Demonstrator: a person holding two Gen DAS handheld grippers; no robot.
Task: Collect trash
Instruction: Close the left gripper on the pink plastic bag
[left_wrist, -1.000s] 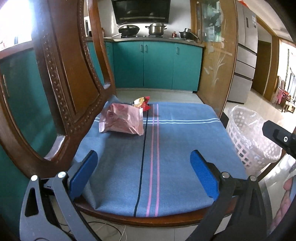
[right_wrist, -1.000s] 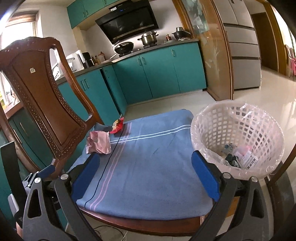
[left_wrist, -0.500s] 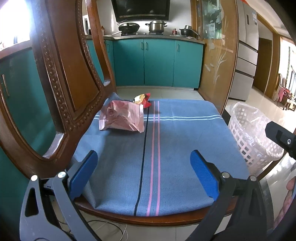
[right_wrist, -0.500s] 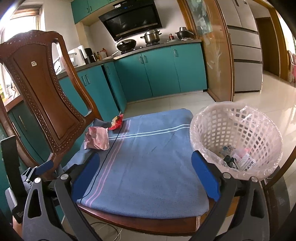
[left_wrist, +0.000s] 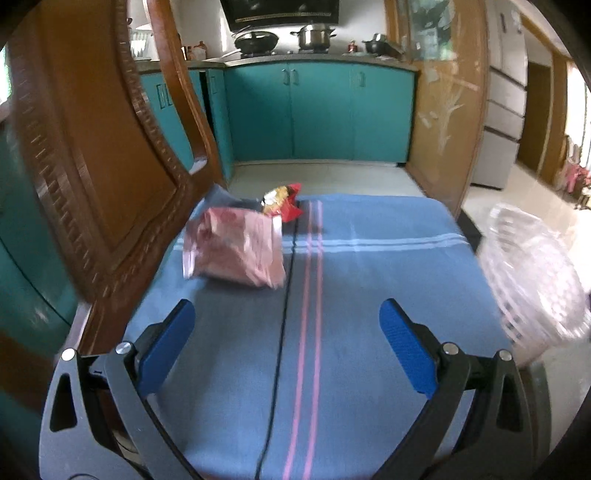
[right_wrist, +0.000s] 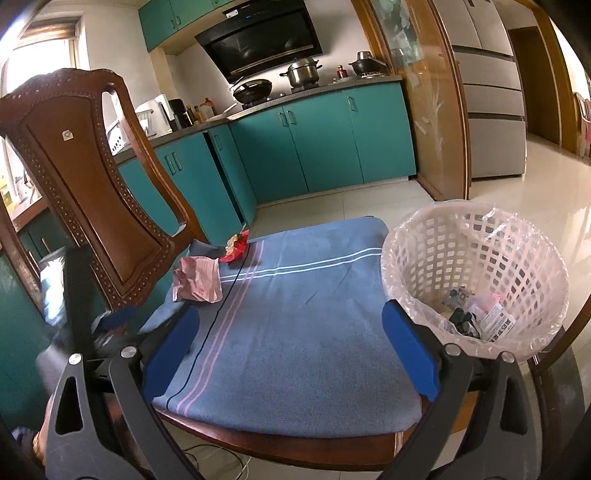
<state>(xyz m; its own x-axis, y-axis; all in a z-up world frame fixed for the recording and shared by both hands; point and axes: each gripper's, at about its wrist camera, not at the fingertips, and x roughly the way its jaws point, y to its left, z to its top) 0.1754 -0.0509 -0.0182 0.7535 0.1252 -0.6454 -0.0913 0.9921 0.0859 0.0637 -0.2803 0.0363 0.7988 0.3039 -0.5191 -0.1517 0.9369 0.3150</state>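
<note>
A crumpled pink wrapper (left_wrist: 236, 251) lies on the blue cloth (left_wrist: 369, 295) at the back left, next to the chair back. A red and yellow snack wrapper (left_wrist: 282, 201) lies just behind it. Both also show in the right wrist view, pink wrapper (right_wrist: 199, 278) and red wrapper (right_wrist: 236, 247). My left gripper (left_wrist: 286, 343) is open and empty, a short way in front of the pink wrapper. My right gripper (right_wrist: 290, 345) is open and empty over the cloth's front part. The white basket (right_wrist: 476, 277) with a plastic liner holds several bits of trash.
A carved wooden chair back (right_wrist: 92, 184) rises at the left of the cloth. The basket (left_wrist: 532, 273) stands right of the seat. Teal kitchen cabinets (right_wrist: 321, 136) and a stove with pots stand behind. A fridge (right_wrist: 491, 96) is at the far right.
My left gripper has moved forward over the cloth toward the pink wrapper, which looks larger now. The right gripper has drawn back and up a little. Both stay open.
</note>
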